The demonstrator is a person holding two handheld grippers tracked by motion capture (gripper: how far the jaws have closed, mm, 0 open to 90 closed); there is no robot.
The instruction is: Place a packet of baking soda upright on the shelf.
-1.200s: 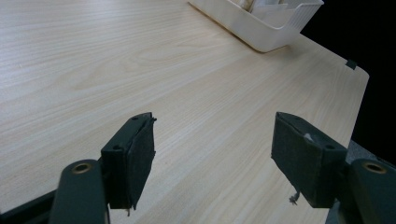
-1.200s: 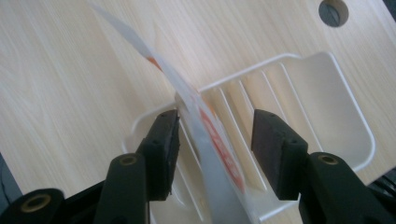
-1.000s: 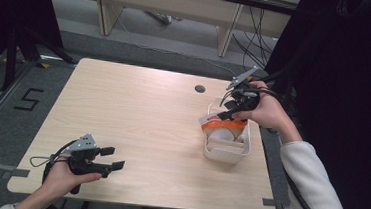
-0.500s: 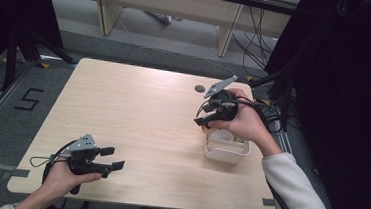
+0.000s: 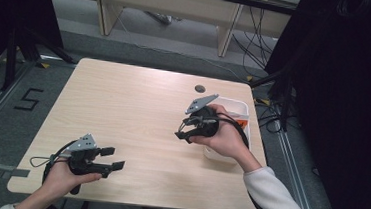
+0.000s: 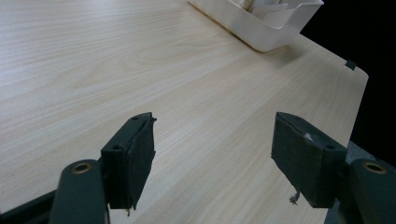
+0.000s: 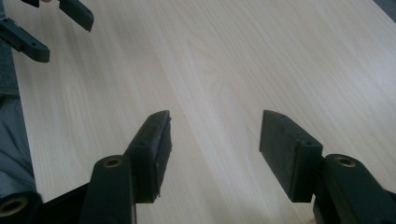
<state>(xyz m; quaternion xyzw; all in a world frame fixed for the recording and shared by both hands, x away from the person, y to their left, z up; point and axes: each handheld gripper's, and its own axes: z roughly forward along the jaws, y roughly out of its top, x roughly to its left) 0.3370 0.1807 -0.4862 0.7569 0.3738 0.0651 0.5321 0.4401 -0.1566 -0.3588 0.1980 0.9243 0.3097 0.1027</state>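
I hold both the left gripper (image 5: 112,158) and right gripper (image 5: 181,132) wide and empty; the white bin (image 5: 235,107) sits far right, nothing visibly underway.

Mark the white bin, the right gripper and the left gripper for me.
white bin (image 5: 237,106): high view, far rim.
right gripper (image 5: 181,130): high view, between its open fingertips.
left gripper (image 5: 112,159): high view, between its open fingertips.

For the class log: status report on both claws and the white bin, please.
Left claw open, empty, near table edge. Right claw open, empty, beside white bin. Table between them bare.
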